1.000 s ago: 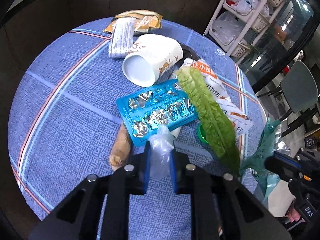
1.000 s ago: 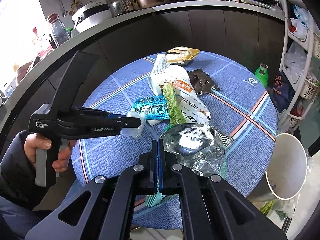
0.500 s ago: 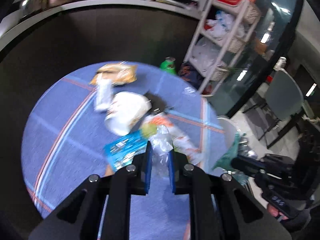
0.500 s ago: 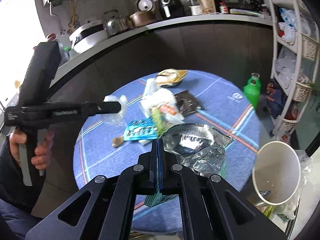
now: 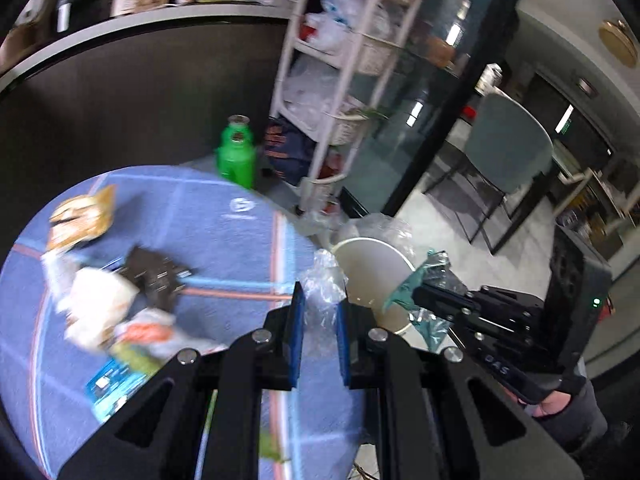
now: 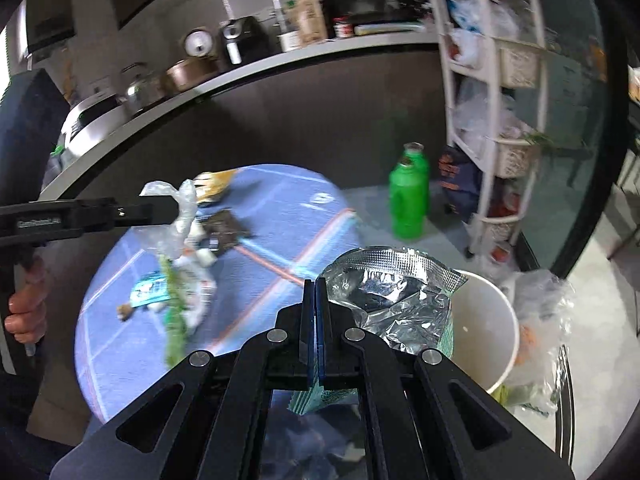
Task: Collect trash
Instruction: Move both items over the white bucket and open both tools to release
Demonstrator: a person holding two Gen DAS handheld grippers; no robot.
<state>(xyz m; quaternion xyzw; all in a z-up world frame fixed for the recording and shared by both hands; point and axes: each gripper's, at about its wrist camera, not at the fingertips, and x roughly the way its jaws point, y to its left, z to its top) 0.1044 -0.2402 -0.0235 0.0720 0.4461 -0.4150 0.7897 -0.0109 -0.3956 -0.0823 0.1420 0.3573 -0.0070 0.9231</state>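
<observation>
The left gripper (image 5: 320, 332) is nipped nearly closed on a crumpled clear plastic wrap (image 5: 324, 280), which sticks up from between the blue pads, held in the air over the edge of the round blue table (image 5: 224, 240). Just beyond and to the right of it stands the white bin (image 5: 372, 268), off the table's rim. The right gripper (image 6: 316, 320) has its jaws pressed fully together on the edge of a silver foil bag (image 6: 388, 292), green on its outside; the bag bulges to the right of the pads, against the bin's near rim. On the table lie a paper cup (image 5: 96, 304), a dark wrapper (image 5: 156, 276), a blue blister pack (image 5: 108, 388) and a yellow snack bag (image 5: 80, 216), all blurred. A green bottle (image 6: 408, 200) stands on the floor beyond.
</observation>
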